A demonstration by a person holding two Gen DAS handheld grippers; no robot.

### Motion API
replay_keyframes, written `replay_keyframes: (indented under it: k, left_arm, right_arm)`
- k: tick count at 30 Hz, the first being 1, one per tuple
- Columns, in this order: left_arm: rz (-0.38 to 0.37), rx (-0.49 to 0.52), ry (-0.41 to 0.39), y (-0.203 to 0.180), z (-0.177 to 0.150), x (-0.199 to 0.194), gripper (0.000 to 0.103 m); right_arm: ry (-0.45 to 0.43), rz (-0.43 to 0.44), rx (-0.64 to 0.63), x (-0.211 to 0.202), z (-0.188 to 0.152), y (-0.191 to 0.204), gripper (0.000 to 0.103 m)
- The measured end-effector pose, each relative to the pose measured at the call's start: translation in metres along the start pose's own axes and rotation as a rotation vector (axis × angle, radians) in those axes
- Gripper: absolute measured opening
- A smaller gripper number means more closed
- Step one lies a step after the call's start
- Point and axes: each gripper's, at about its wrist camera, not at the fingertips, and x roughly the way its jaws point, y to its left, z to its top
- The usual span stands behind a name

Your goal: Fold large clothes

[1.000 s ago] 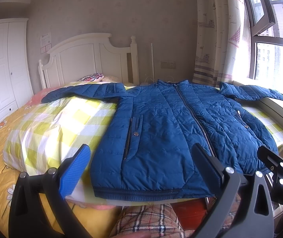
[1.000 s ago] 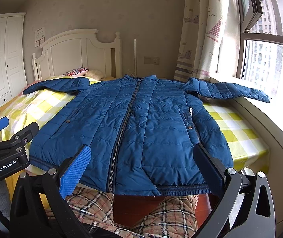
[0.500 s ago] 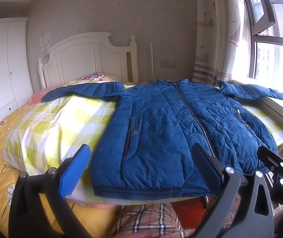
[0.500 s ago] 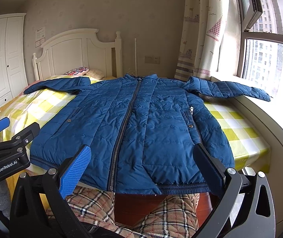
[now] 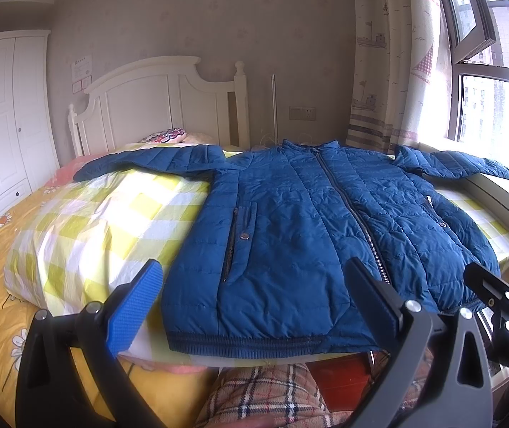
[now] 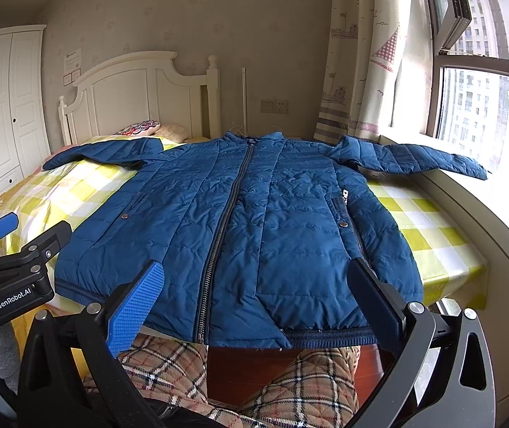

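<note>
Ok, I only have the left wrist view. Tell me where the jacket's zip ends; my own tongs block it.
Observer: In the right wrist view, the zip on the jacket runs closed down to the hem.
Operator: Now check the hem's right corner.
Observer: It lies flat at the foot edge of the bed, with the person's plaid trousers showing just below it.
Operator: Report the right tongs.
Observer: The right tongs are wide open and gripping nothing.
</note>
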Motion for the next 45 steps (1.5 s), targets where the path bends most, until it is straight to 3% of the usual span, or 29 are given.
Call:
replay_keyframes:
  k: [27, 34, 37, 40, 45]
  left_arm:
    - [0.0, -0.004, 0.009, 0.003, -0.003, 0.002, 0.101]
    - [-0.027, 0.01, 0.039, 0.001, 0.0, 0.012, 0.101]
    - [-0.09, 0.032, 0.079, -0.008, 0.013, 0.04, 0.101]
    - [-0.153, 0.065, 0.146, -0.02, 0.039, 0.096, 0.101]
    - [-0.112, 0.041, 0.272, -0.024, 0.088, 0.217, 0.101]
  right_arm:
    - [0.007, 0.007, 0.011, 0.0, -0.003, 0.001, 0.099]
    - [-0.002, 0.046, 0.032, 0.003, -0.001, -0.007, 0.099]
    - [-0.017, 0.099, 0.048, 0.014, 0.008, -0.022, 0.099]
    - [-0.01, 0.094, 0.119, 0.043, 0.031, -0.054, 0.099]
    - [0.026, -0.04, 0.339, 0.115, 0.077, -0.15, 0.099]
